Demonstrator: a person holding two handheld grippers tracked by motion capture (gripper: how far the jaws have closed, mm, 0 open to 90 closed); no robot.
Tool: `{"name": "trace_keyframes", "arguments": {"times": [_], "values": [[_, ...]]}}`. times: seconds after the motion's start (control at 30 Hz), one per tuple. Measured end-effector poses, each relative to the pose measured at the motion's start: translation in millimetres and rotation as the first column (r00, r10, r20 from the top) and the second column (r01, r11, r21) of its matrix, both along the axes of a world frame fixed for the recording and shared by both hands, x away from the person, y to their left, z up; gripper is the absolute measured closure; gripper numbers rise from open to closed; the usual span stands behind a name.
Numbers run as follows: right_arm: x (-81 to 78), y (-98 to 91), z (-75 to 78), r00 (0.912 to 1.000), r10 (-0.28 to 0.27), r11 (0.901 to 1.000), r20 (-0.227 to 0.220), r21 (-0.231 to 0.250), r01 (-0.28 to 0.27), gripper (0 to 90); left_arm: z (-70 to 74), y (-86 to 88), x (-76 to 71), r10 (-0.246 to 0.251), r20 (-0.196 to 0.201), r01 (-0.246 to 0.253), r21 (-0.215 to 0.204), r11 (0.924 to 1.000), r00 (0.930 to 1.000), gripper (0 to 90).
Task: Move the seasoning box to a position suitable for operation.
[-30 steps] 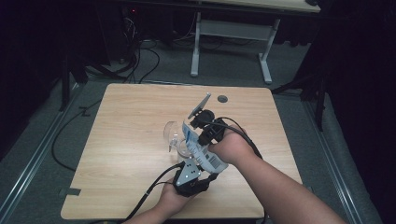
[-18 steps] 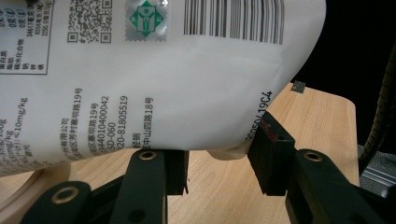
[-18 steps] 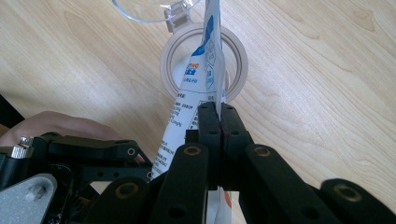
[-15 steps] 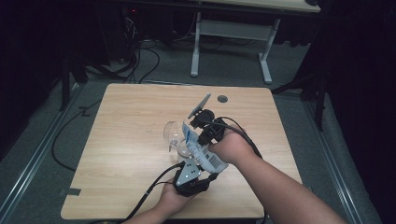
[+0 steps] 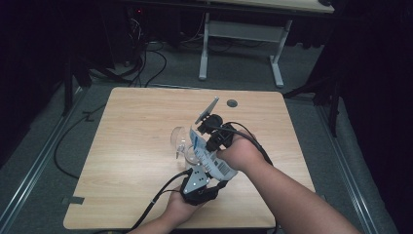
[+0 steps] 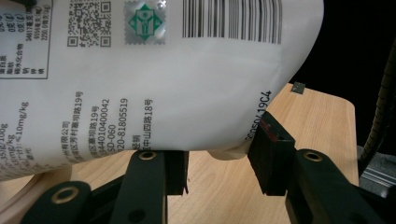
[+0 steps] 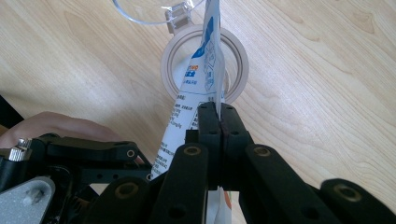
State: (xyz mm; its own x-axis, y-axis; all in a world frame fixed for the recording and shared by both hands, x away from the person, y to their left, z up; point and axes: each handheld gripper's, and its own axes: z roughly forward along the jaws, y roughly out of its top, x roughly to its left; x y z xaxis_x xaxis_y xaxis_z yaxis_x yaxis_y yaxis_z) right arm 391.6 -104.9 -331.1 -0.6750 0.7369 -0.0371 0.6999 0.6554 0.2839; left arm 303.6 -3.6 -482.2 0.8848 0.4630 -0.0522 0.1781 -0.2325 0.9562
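A white printed pouch point(image 5: 210, 159) is held tilted above the wooden table, its narrow top end pointing into a clear jar point(image 5: 178, 140). My right gripper point(image 5: 200, 134) is shut on the pouch's upper edge point(image 7: 205, 70), its jaws point(image 7: 217, 109) pressed together just above the jar's cream rim point(image 7: 170, 60). The jar's clear hinged lid point(image 7: 149, 11) is flipped open beyond the rim. My left gripper point(image 5: 208, 169) holds the pouch's fat bottom end, and in the left gripper view the pouch point(image 6: 163, 84) bulges over the half-closed left gripper point(image 6: 219, 158).
The table point(image 5: 136, 117) has a small round grommet point(image 5: 232, 103) near its far edge. A second desk's frame point(image 5: 241, 34) stands behind it, with cables point(image 5: 146, 63) on the floor. Black cables trail from both grippers toward the near edge.
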Motion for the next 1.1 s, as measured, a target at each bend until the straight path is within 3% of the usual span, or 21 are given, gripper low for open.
{"name": "trace_keyframes", "arguments": {"times": [1.1], "values": [[0.5, 2.2, 1.5, 0.9999, 0.009, 1.0000, 0.010, -0.003, -0.009, 90.0, 1.7, 0.7, 0.1, 0.002, 0.002, -0.002, -0.012, 0.9999, 1.0000, 61.5]]}}
